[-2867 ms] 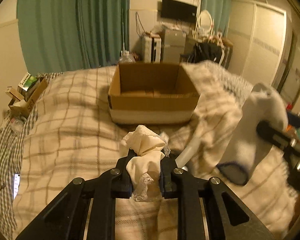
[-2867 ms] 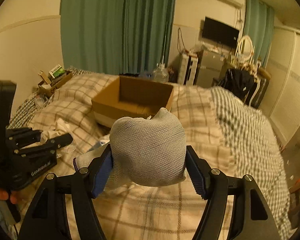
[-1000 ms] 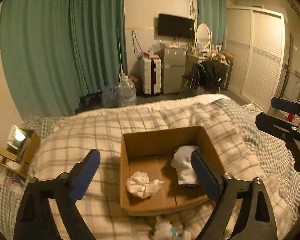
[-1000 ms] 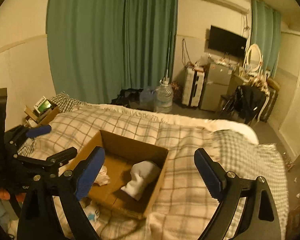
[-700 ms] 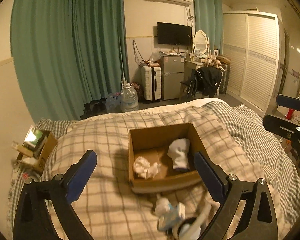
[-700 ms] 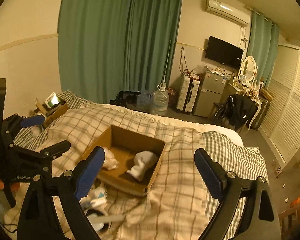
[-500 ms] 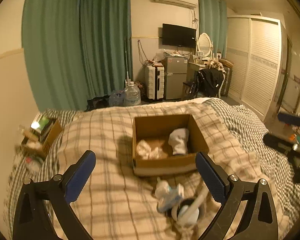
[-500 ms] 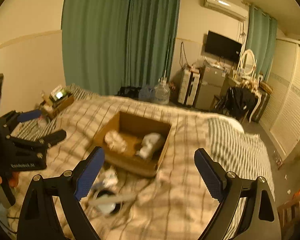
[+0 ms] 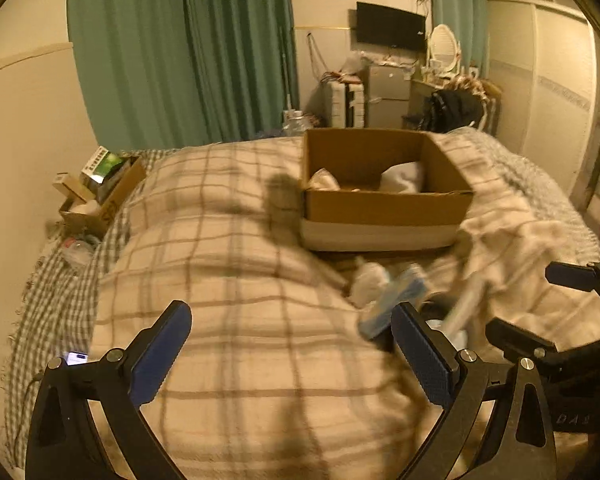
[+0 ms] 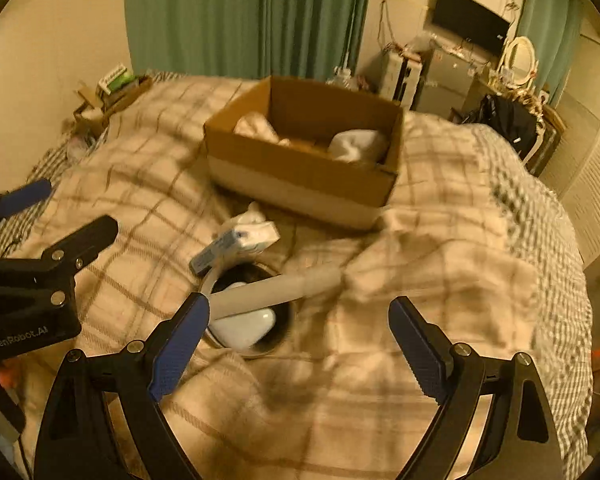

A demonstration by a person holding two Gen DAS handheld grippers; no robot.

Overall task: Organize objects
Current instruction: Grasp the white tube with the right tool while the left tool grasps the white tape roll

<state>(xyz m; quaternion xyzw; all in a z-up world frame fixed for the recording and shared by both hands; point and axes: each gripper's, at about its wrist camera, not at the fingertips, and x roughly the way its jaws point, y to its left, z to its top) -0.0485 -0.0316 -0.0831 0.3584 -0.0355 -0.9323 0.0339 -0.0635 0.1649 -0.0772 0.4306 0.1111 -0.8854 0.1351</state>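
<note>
A cardboard box [image 9: 384, 208] [image 10: 300, 184] stands on the plaid bed. In it lie a cream lace cloth [image 10: 256, 126] [image 9: 320, 180] and a white sock [image 10: 356, 144] [image 9: 404, 176]. In front of the box lie a blue-and-white packet [image 10: 236, 244] [image 9: 392, 296], a white tube [image 10: 276, 288] and a dark round bowl [image 10: 282, 322] holding a white case [image 10: 244, 326]. My left gripper [image 9: 292, 352] is open and empty, low over the blanket left of these items. My right gripper [image 10: 298, 344] is open and empty, just short of the bowl.
A small carton of clutter [image 9: 100, 192] sits at the bed's left edge. A phone [image 9: 76, 357] lies near the left corner. The blanket is bunched up [image 10: 440, 264] right of the bowl. Curtains, a fridge and a wardrobe stand beyond the bed.
Both grippers let go of the lace cloth and the sock into the box, opened wide, then came back and down toward the items in front of the box.
</note>
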